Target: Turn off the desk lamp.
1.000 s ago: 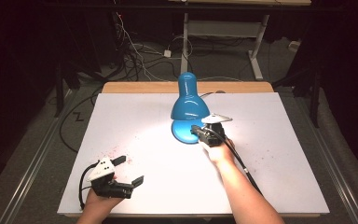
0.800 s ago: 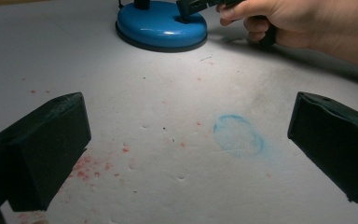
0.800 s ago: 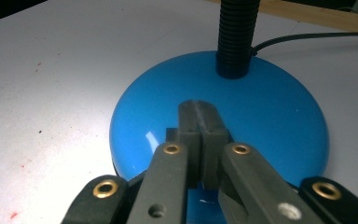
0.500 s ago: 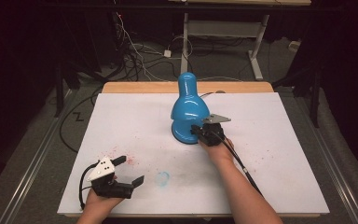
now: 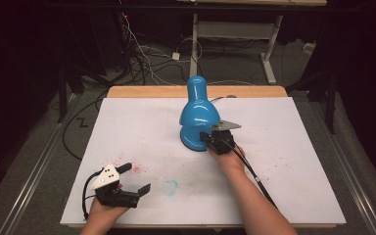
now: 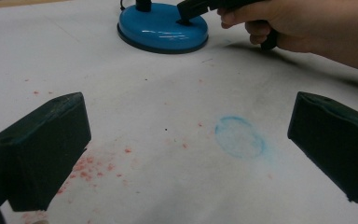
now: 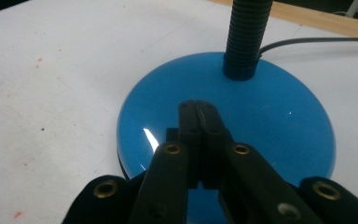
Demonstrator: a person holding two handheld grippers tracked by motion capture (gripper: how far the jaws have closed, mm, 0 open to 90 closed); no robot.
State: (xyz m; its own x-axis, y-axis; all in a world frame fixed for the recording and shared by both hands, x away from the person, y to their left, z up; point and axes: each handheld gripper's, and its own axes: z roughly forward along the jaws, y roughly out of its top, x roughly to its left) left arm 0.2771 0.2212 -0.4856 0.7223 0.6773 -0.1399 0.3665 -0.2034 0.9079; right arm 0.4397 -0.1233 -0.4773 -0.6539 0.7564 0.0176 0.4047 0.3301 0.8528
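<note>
A blue desk lamp (image 5: 199,110) stands at the middle of the white table (image 5: 293,132), its shade bent down over its round base (image 7: 270,107). No light comes from it. My right gripper (image 5: 207,138) is shut with nothing between its jaws. Its joined tips (image 7: 199,109) rest on the top of the base, in front of the ribbed black neck (image 7: 244,37). The left gripper view shows that same tip (image 6: 189,9) touching the base (image 6: 161,30). My left gripper (image 5: 136,177) is open and empty, low over the table's front left corner.
A faint blue ring mark (image 6: 239,136) and red specks (image 5: 127,164) stain the table between the grippers. The lamp's grey cable (image 7: 317,42) runs off behind the base toward the wooden back edge (image 5: 147,91). Cables and a desk frame lie on the floor beyond.
A second ago the lamp lit the table under its shade; that glow has gone and the table is dimmer. Both grippers have stayed almost where they were.
</note>
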